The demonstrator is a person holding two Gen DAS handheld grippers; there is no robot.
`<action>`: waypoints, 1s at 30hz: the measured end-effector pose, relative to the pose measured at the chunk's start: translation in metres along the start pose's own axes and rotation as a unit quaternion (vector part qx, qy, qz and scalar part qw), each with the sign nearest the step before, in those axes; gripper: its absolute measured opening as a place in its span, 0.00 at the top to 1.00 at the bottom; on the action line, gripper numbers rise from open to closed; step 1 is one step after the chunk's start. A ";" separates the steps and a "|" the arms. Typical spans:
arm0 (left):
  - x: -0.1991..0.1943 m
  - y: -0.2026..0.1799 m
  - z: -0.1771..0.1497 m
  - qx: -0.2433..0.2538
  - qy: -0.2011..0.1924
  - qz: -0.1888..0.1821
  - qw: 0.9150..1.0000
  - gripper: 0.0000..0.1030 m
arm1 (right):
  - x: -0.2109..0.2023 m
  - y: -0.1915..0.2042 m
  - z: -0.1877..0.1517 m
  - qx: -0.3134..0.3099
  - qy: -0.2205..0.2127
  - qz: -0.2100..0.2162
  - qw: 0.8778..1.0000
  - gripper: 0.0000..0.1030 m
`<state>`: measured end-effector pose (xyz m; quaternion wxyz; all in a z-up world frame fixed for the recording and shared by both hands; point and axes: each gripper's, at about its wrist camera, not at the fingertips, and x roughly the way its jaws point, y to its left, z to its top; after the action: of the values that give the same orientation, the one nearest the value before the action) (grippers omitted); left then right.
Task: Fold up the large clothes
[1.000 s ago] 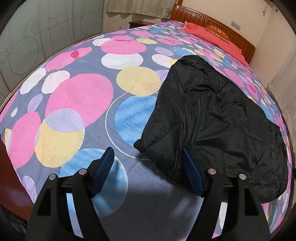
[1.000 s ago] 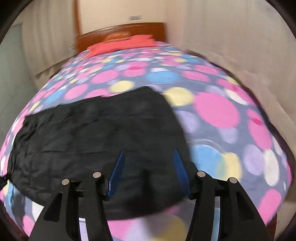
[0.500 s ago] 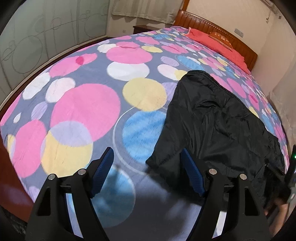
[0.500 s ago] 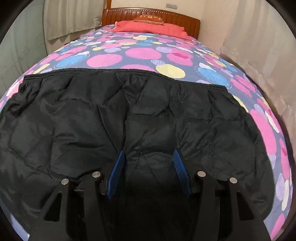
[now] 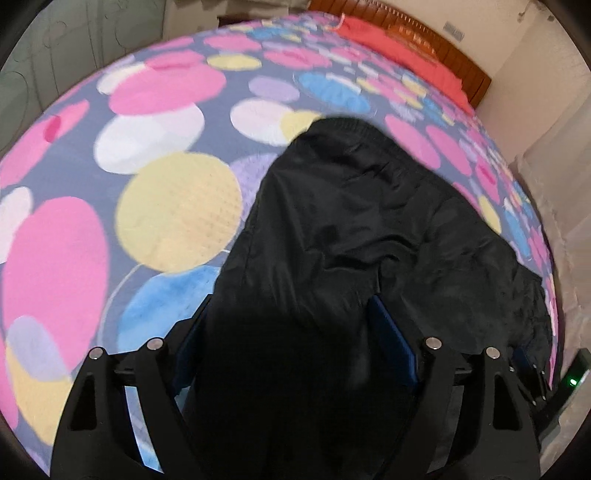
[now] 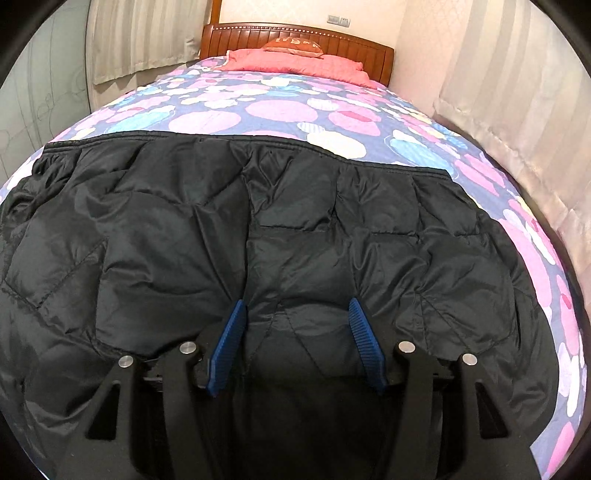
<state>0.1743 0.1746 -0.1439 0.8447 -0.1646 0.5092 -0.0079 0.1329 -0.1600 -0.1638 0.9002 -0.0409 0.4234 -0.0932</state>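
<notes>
A black quilted jacket lies spread across the foot half of the bed, its straight hem edge running crosswise on the side toward the wooden headboard and the red pillows well beyond it. Judged from this, the step in hand is taking hold of the jacket's near side to begin a fold. The left gripper hangs over the jacket's left portion with its jaws opening wide, dark cloth lying between them but not pinched. The right gripper sits over the jacket's near middle with its jaws standing part open astride a puffed panel, the blue pads not pressing on it. To do it well, each gripper should probably take a seam or edge rather than the slippery padded middle, and both should lift evenly. Left of the jacket the patterned bedspread offers broad bare room; right of the jacket only a narrow strip remains before the bed's edge and the curtain.
</notes>
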 end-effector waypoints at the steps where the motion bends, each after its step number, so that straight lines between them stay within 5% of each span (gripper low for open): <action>1: 0.009 0.002 0.002 -0.002 0.011 0.001 1.000 0.13 | 0.000 -0.001 0.001 0.001 0.000 0.000 1.000 0.43; 9: 0.034 0.007 0.003 -0.024 0.019 -0.023 0.999 0.10 | 0.001 -0.002 -0.001 0.005 -0.007 0.002 1.000 0.43; 12: 0.031 0.004 0.000 -0.028 0.017 -0.047 0.998 0.42 | 0.001 -0.002 -0.001 0.006 -0.009 0.003 1.000 0.43; 17: 0.021 -0.009 -0.004 -0.041 0.003 -0.033 0.999 0.67 | 0.000 -0.002 -0.002 0.008 -0.010 0.005 1.000 0.43; 23: -0.002 -0.020 -0.002 -0.054 -0.025 -0.025 0.998 0.82 | 0.001 -0.003 -0.002 0.007 -0.010 0.005 1.000 0.43; 30: -0.062 -0.076 0.004 -0.013 -0.085 -0.055 0.995 0.84 | -0.001 -0.008 0.003 0.018 -0.010 0.018 1.000 0.43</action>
<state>0.1599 0.1152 -0.0677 0.8811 -0.2039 0.4253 -0.0338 0.1336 -0.1678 -0.1595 0.9064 -0.0177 0.4137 -0.0838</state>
